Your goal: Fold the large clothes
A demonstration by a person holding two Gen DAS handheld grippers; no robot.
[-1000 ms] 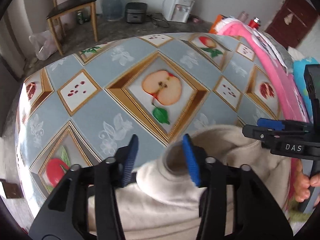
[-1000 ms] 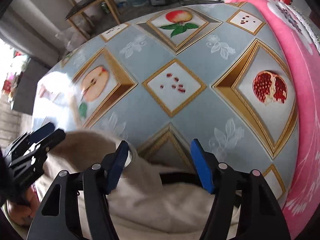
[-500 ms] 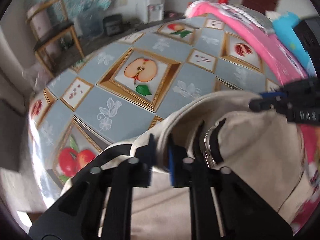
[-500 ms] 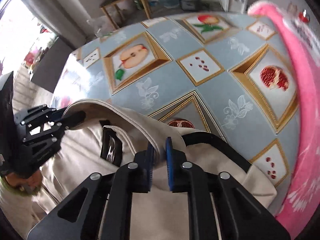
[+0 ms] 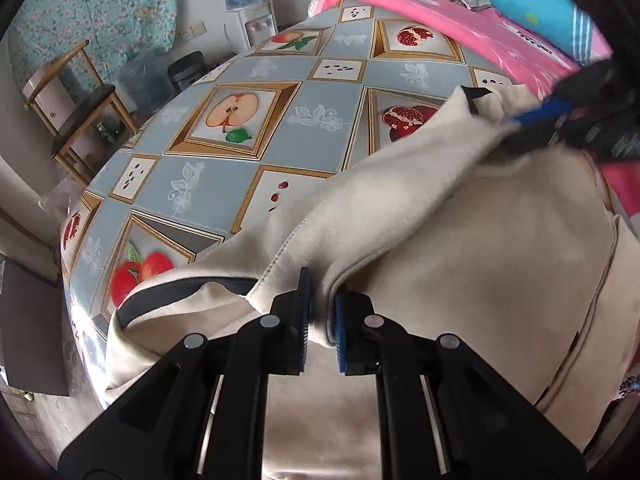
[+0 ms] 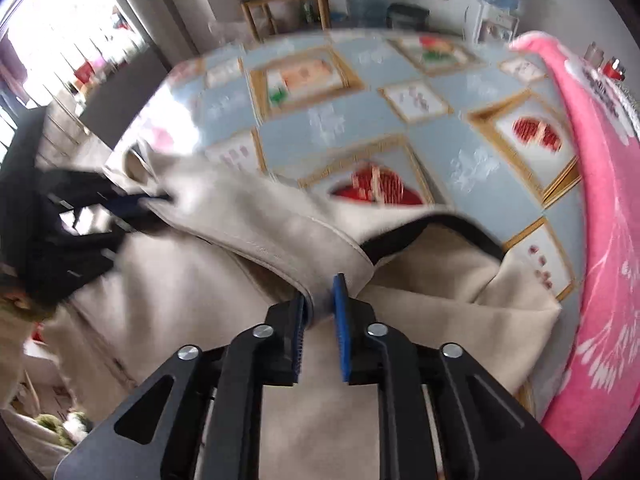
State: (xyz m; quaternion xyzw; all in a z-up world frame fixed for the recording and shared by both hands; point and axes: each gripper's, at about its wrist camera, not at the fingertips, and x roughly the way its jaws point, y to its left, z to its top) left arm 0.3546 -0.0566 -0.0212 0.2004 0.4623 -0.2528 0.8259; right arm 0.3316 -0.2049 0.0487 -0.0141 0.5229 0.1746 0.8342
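A cream garment (image 5: 460, 248) is being held stretched over the near part of a counter (image 5: 248, 184) covered in a fruit-patterned cloth, its upper edge being pinched at two spots. The left tool (image 5: 320, 312) is being kept clenched on a fold of that edge, the fabric bunched between its blue pads. The right tool (image 6: 322, 312) is gripping the same edge near the dark-lined collar, its jaws having just been opening slightly with the cloth between them; a pink blanket (image 6: 600, 200) is lying just beside the garment.
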